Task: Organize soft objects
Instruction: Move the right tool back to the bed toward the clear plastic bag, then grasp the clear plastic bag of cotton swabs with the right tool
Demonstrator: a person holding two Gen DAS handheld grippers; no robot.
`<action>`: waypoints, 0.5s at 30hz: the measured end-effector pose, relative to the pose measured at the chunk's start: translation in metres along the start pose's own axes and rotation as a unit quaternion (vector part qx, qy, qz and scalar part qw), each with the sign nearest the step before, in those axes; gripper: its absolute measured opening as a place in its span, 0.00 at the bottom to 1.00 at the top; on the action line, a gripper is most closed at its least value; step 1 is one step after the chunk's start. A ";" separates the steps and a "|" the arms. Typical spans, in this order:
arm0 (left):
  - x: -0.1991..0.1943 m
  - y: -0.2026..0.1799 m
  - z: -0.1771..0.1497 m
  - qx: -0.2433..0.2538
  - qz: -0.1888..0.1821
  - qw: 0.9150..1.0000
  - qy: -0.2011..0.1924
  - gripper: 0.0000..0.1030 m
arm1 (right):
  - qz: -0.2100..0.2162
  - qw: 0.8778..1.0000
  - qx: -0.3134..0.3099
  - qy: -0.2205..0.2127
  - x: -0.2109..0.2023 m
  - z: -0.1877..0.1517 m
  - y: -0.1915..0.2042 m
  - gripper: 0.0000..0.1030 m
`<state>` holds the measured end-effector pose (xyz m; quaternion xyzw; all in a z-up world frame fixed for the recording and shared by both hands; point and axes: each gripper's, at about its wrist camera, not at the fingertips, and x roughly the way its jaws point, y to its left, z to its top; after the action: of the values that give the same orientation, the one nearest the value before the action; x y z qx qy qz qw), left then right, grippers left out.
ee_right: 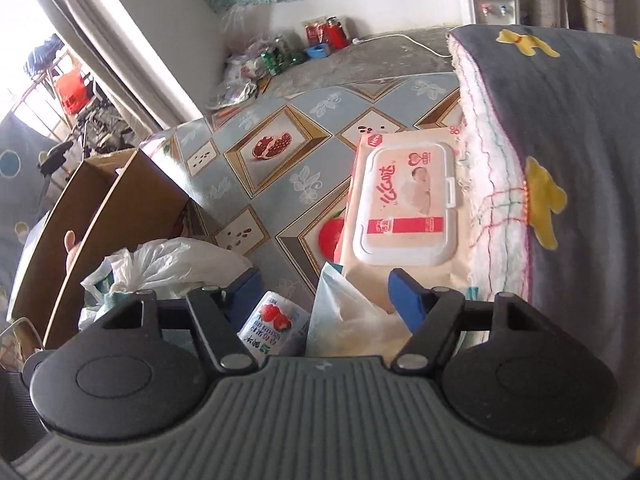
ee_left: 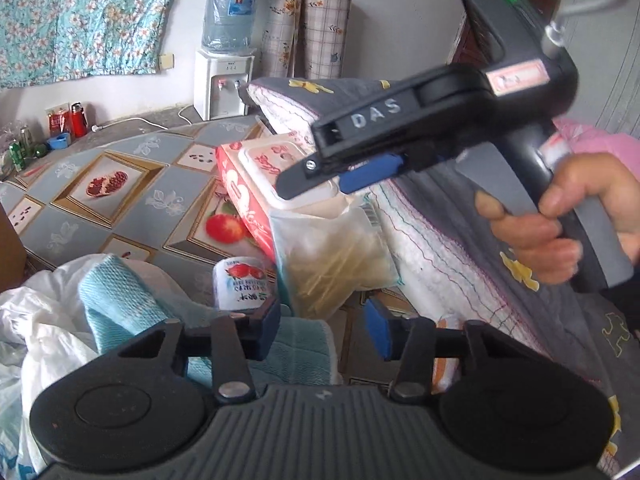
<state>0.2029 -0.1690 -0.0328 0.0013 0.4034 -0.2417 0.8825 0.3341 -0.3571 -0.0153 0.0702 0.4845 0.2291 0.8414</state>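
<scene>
**A:** Starting with the teal towel. Lying where?

**B:** Bunched at the near left of the patterned mat, against a white plastic bag and partly beneath the left gripper.

**A:** Gripped?

**B:** No. Standing narrowly apart, blue pads pressing on nothing, with towel and mat showing through the gap.

**A:** And beside the towel?

**B:** A small fruit-print packet, then a clear bag of pale sticks, just in front of a red-and-white wipes pack. To the right, a folded grey quilt with yellow shapes.

**A:** Right gripper?

**B:** Held in a hand, tilted down above the wipes pack and clear bag. Moderately wide, clamping nothing; packet and clear bag visible below the gap from its own camera.

**A:** Further out?

**B:** A cardboard box off to the left, a water dispenser against the far wall.
</scene>
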 end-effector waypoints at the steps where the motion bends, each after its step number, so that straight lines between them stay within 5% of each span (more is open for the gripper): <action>1: 0.004 -0.002 -0.001 0.001 -0.001 1.000 0.005 0.42 | 0.001 1.000 -0.010 0.007 0.007 0.003 -0.001 0.63; 7: 0.019 -0.008 -0.001 -0.003 -0.018 1.000 0.021 0.40 | -0.015 0.999 -0.015 0.046 0.037 0.004 -0.017 0.57; 15: 0.034 -0.016 -0.004 0.005 -0.025 0.999 0.038 0.40 | -0.005 0.997 -0.026 0.074 0.005 -0.024 -0.013 0.56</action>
<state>0.2124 -0.1971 -0.0567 0.0046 0.4356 -0.2649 0.8602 0.3203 -0.3688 -0.0358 0.0286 0.5393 0.2415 0.8062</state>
